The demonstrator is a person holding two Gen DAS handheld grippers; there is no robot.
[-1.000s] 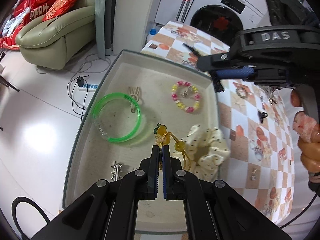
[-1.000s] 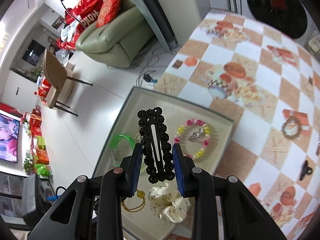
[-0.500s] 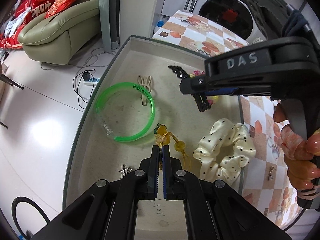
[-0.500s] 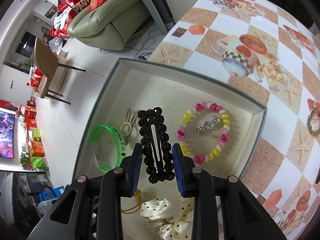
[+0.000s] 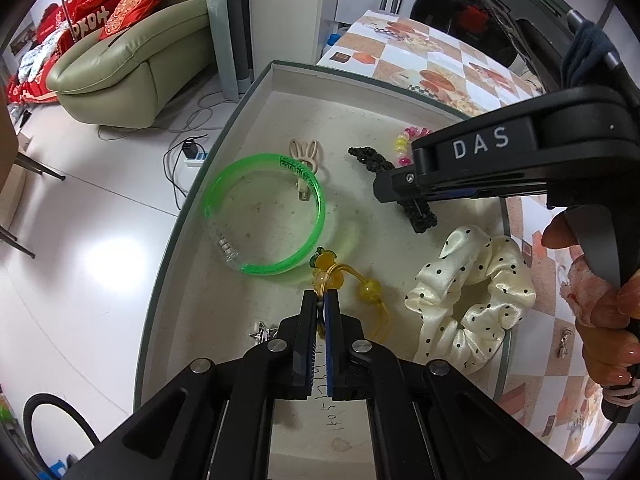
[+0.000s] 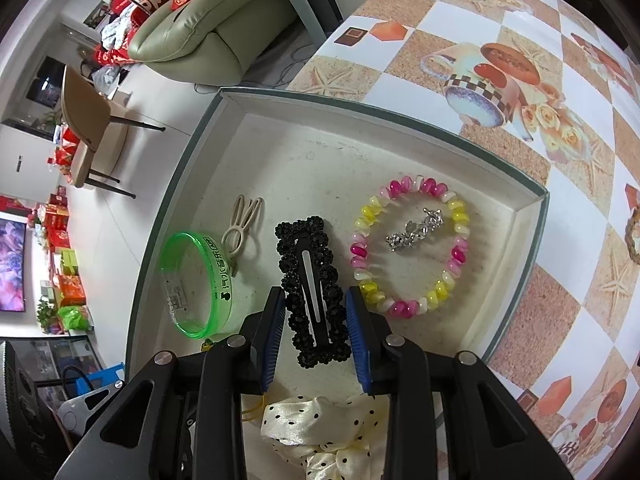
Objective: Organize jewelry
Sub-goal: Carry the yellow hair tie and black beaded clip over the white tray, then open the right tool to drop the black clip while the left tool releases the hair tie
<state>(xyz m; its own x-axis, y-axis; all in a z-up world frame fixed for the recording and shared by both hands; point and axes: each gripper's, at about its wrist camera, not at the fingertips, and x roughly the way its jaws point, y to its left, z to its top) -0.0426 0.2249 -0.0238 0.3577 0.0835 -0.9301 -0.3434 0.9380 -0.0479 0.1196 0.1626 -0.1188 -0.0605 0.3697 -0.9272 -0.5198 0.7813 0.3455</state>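
the right gripper (image 6: 316, 304) clamps the black hair clip (image 6: 313, 288) low over the tray (image 6: 534, 216), between green bangle (image 6: 196, 280) and bead bracelet (image 6: 408, 248); set it flat there, then release (left gripper (image 5: 320, 308) stays out, pinching the yellow hair tie (image 5: 352, 280)).

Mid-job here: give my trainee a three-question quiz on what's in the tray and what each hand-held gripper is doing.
1. True or false: the right hand-held gripper holds the black hair clip over the tray.
2. Multiple choice: the left hand-held gripper is shut on A) the green bangle, B) the yellow hair tie, C) the polka-dot scrunchie.
3. Fill in: the silver charm lies inside the ring of the pink and yellow ____.

Key: 1 true; 2 B; 3 bead bracelet.
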